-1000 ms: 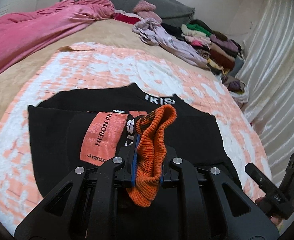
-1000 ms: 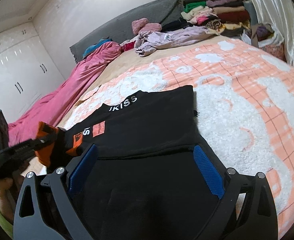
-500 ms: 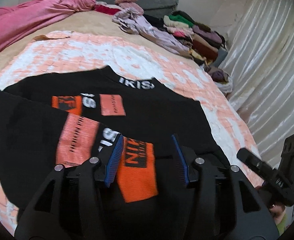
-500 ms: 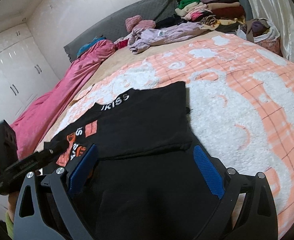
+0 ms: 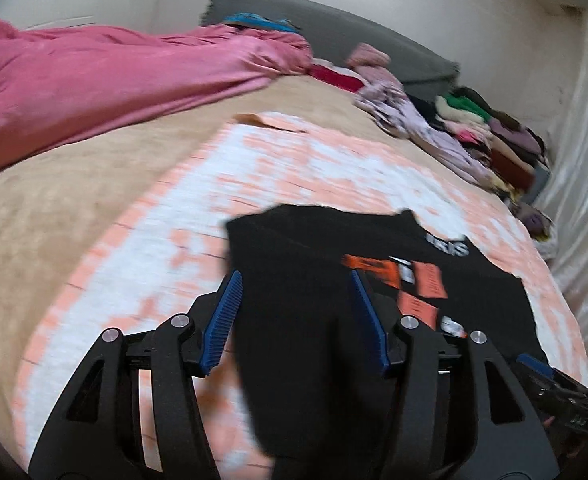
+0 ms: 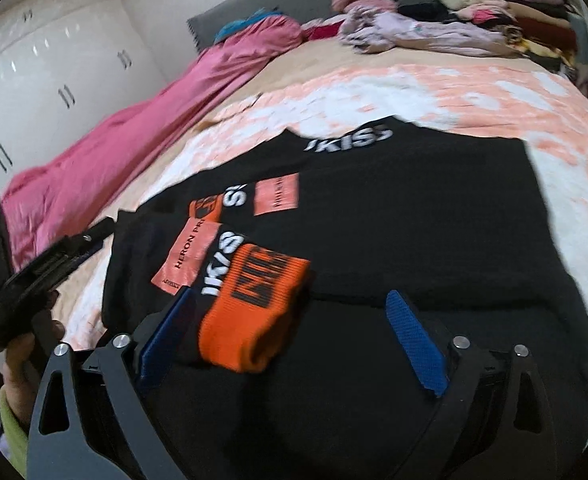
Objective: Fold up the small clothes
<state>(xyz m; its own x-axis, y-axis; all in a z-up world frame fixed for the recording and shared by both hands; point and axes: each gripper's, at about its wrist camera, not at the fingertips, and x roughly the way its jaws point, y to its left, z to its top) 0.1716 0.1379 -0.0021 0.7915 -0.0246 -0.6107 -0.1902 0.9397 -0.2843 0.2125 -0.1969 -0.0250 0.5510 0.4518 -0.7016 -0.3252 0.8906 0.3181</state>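
Observation:
A black sweater [image 6: 394,208] with orange patches and white lettering lies flat on the peach-and-white blanket [image 6: 566,184]. One sleeve is folded across its chest, its orange ribbed cuff [image 6: 249,304] lying free. My right gripper [image 6: 294,340] is open and empty, just above the cuff and the sweater's lower part. My left gripper [image 5: 294,312] is open and empty over the sweater's left edge [image 5: 294,280]; it also shows in the right wrist view [image 6: 49,264] at the left.
A pink quilt [image 5: 105,76] lies along the far left of the bed. A pile of clothes [image 6: 494,16] is stacked at the far right by the grey headboard [image 5: 334,28]. White wardrobes [image 6: 33,64] stand to the left, a curtain [image 5: 586,160] to the right.
My left gripper has opened, dropped the orange cuff on the sweater and swung left toward the sweater's edge. My right gripper has moved left over the cuff.

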